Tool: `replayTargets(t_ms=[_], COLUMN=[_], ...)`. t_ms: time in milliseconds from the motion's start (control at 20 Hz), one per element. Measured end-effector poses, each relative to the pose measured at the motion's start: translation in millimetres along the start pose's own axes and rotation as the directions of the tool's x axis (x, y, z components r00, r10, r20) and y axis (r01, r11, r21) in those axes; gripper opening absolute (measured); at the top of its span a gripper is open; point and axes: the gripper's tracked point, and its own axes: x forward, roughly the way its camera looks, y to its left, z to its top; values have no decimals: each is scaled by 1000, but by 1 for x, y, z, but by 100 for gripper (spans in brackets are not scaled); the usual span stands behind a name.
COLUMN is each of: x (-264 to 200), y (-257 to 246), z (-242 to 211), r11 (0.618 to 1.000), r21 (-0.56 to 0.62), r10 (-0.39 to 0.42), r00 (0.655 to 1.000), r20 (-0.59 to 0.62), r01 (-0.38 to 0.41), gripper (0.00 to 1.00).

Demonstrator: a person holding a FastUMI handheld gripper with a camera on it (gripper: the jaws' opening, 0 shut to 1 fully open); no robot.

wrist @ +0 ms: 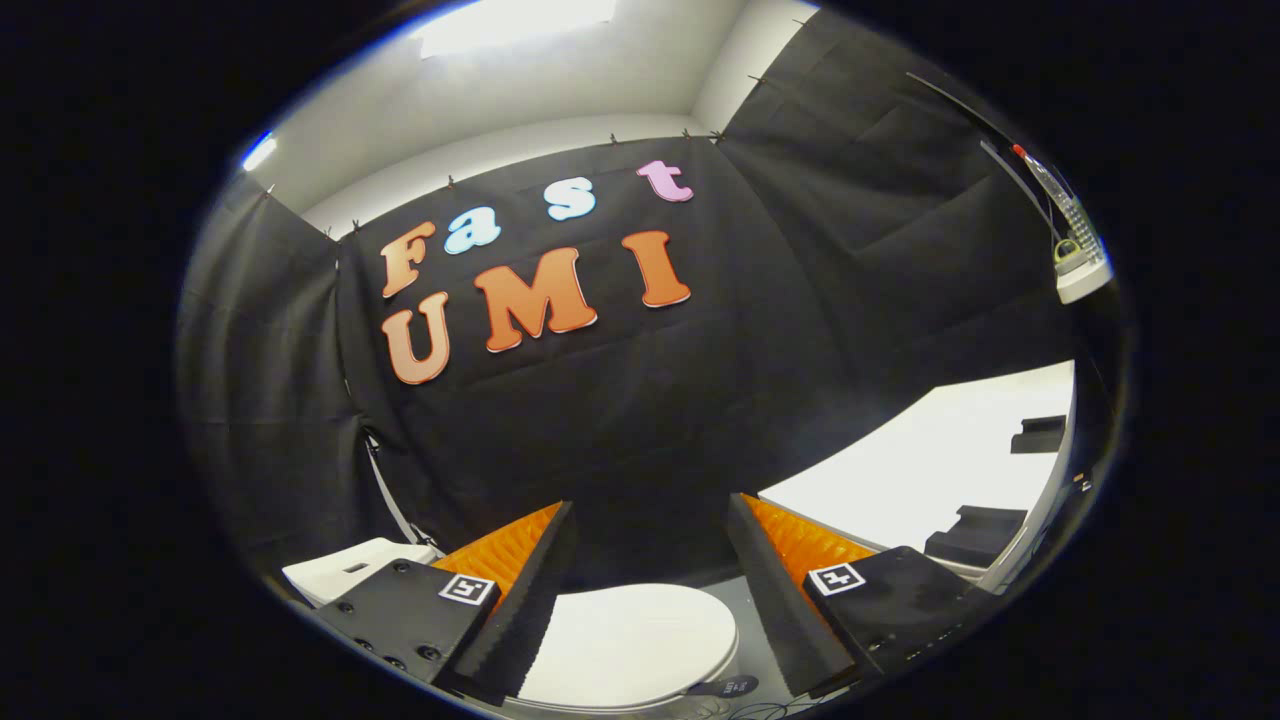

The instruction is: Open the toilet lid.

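White and closed, the toilet lid lies flat below the gripper, showing between its fingers, which stand wide apart and touch nothing. Its long axis runs left to right, rounded front rightward. Beyond hangs the black cloth wall.

floor: grey | on it: white toilet, lid down
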Motion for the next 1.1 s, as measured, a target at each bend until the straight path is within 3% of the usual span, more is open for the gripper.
replayTargets(t_ms=[400,550,800,1100], x=[11,12,13,5], y=[-47,-65,-71,-76], z=[-85,-121,-167,-215], r11=[978,966,896,836], r21=[183,203,375,421], r10=[-77,-115,-118,-142], r00=[987,971,942,881], r20=[-139,-208,-314,-452], r01=[102,158,237,351], gripper=[98,98,99,98])
